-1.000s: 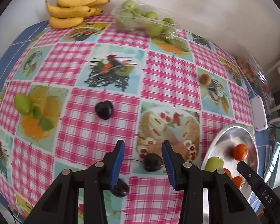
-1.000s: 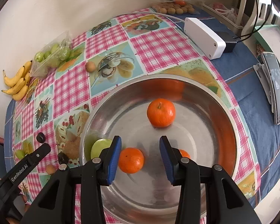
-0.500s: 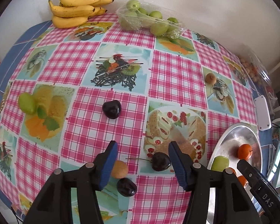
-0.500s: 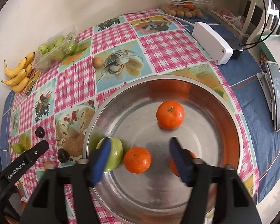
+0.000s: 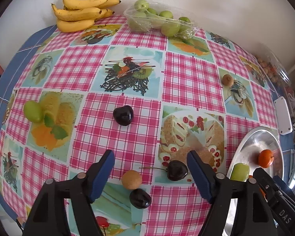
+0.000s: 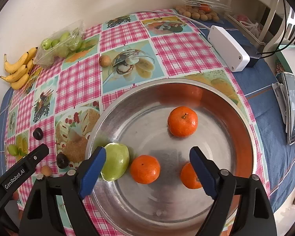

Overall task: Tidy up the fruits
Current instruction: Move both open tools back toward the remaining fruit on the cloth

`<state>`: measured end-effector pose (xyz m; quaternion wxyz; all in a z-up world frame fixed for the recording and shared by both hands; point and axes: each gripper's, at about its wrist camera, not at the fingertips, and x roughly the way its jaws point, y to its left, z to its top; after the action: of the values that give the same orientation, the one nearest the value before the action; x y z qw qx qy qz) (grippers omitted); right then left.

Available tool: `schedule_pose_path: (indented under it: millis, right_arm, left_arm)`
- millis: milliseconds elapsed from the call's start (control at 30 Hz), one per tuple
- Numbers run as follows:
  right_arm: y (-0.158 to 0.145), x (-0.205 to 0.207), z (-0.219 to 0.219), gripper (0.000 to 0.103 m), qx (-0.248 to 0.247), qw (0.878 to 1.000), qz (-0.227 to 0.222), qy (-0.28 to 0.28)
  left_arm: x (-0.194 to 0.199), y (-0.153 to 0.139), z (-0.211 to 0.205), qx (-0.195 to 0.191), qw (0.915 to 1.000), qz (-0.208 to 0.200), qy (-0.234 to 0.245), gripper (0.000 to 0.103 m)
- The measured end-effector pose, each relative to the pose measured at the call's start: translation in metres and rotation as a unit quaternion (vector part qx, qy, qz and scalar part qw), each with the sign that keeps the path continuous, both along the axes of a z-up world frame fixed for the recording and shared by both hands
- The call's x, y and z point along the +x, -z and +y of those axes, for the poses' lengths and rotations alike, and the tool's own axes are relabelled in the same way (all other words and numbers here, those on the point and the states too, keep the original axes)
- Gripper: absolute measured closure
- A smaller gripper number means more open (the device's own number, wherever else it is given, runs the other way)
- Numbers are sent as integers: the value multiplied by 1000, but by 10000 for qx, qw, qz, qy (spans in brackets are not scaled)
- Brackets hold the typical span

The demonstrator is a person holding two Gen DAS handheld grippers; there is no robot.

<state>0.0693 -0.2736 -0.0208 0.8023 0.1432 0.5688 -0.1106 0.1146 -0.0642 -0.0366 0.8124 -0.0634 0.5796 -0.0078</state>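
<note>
White wall backs a table covered by a pink-checked cloth [image 5: 188,78] printed with food pictures. Against the wall we see a bunch of bananas [image 5: 80,14] and, just beside it, a clear bag of green fruit [image 5: 159,21].

Left-wrist view: our left gripper [image 5: 150,175] points steeply down at the cloth, its jaws opening and gripping nothing. In the gap between the blue pads we see a dark cherry with a stem [image 5: 177,170], a small tan fruit [image 5: 131,179] and, touching it from below, a second dark fruit [image 5: 140,198]. A third dark fruit [image 5: 123,115] lies farther off, and a green grape [image 5: 33,111] well to the left.

Right-wrist view: our right gripper [image 6: 147,167] hangs over a steel bowl [image 6: 243,118], jaws opening, nothing clamped. Inside the bowl we count three mandarins: one far [image 6: 182,121], one between the pads [image 6: 145,169], one partly behind the right pad [image 6: 188,177]. A green apple [image 6: 116,164] touches the middle mandarin. A white box [image 6: 228,48] sits beyond the bowl.
</note>
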Motion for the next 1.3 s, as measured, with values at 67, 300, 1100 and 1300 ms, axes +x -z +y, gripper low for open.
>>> schedule_pose_path:
  millis: [67, 300, 1100, 1300]
  right_arm:
    - [0, 0, 0, 7, -10, 10000, -33, -6]
    - [1, -1, -1, 6, -107, 9999, 2, 5]
    - [-19, -1, 13, 6, -320, 9991, -199, -201]
    - [-19, 3, 30, 6, -350, 9987, -185, -335]
  left_arm:
    - [0, 0, 1, 50, 10000, -39, -30, 3]
    - [-1, 2, 0, 308, 9995, -112, -20, 0]
    - [-4, -19, 8, 668, 9967, -430, 180, 0]
    - [-4, -19, 20, 496, 9980, -372, 117, 0]
